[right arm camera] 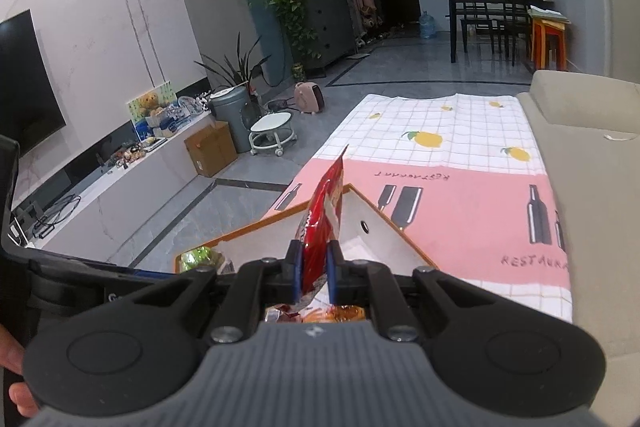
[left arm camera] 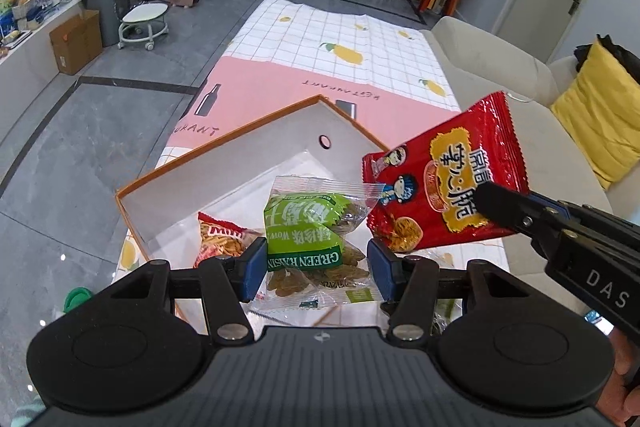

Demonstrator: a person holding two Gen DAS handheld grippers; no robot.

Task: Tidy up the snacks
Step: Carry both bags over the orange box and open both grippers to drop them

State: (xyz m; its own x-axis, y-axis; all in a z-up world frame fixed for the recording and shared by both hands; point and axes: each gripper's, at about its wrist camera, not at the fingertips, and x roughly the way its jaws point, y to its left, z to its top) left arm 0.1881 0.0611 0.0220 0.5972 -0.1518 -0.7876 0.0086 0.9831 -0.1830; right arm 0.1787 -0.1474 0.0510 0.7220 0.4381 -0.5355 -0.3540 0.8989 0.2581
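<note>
An orange-edged white box (left arm camera: 240, 163) stands on the table, also in the right wrist view (right arm camera: 384, 231). A green raisin packet (left arm camera: 308, 239) lies at its near end between the fingers of my open left gripper (left arm camera: 316, 267); the blue pads stand apart at its sides. A red-orange snack bag (left arm camera: 218, 239) lies in the box to the left. My right gripper (right arm camera: 314, 267) is shut on a red snack packet (right arm camera: 324, 219), held in the air over the box's right side (left arm camera: 444, 187).
The table wears a pink and white lemon-print cloth (left arm camera: 340, 47). A beige sofa (left arm camera: 500, 75) with a yellow cushion (left arm camera: 600, 115) runs along the right. A green object (left arm camera: 78, 301) shows at the lower left near the table edge.
</note>
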